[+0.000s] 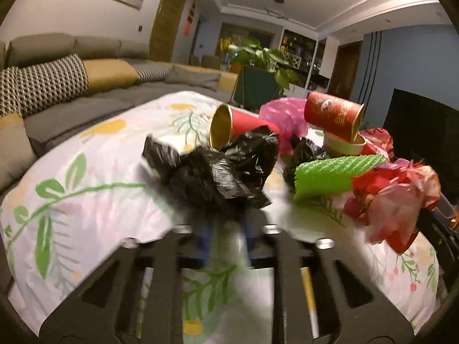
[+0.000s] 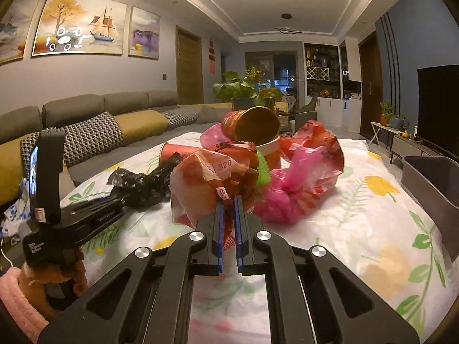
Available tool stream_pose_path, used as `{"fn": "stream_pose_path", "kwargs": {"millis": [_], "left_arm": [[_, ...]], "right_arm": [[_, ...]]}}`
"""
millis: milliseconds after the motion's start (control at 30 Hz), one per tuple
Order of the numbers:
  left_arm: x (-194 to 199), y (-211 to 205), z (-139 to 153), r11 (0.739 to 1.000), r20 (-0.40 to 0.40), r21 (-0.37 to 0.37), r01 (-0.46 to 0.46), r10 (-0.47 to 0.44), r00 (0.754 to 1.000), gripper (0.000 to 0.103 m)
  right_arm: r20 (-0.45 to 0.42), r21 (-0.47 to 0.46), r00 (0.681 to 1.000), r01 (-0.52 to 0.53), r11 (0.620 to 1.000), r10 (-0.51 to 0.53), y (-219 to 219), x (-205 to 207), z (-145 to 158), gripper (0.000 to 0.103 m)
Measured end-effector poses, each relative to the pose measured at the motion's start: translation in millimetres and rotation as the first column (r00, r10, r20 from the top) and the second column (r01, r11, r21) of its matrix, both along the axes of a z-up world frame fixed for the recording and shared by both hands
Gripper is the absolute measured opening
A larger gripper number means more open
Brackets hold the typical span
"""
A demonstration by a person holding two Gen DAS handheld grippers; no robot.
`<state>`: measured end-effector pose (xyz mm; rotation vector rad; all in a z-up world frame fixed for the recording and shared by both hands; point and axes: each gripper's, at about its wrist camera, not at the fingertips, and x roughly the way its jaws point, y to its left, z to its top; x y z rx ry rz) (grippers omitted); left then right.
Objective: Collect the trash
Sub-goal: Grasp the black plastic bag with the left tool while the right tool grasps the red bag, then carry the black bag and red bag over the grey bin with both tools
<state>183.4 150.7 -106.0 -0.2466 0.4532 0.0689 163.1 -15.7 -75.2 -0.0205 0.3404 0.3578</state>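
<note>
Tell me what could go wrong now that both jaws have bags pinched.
The black bag in the left gripper lies against the tipped red cup; lifting could roll it off the table. The right gripper pinches only a fold of the red-and-white bag, so it may slip. The red tube leans on a white cup and could topple.

The right gripper (image 2: 229, 200) is clamping a crumpled red-and-white wrapper (image 2: 212, 183), with the grey bin (image 2: 430, 183) sitting at its three o'clock on the floral cloth (image 2: 358, 229)
</note>
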Motion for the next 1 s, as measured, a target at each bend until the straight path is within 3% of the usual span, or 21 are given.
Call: {"fn": "stream_pose_path", "kwargs": {"millis": [167, 433, 1000], "left_arm": [[-9, -1, 2, 1.000, 0.012, -0.005, -0.010, 0.010, 1.000, 0.000], [-43, -15, 32, 1.000, 0.113, 0.010, -0.009, 0.008, 0.994, 0.000], [-73, -73, 69, 0.994, 0.199, 0.044, 0.095, -0.102, 0.975, 0.000]], "right_arm": [[0.001, 0.009, 1.000, 0.015, 1.000, -0.015, -9, -2, 1, 0.007], [0.022, 0.026, 0.999, 0.035, 0.999, -0.036, -26, -8, 7, 0.007], [0.062, 0.071, 0.991, 0.117, 0.991, -0.121, -70, -42, 22, 0.007]]}}
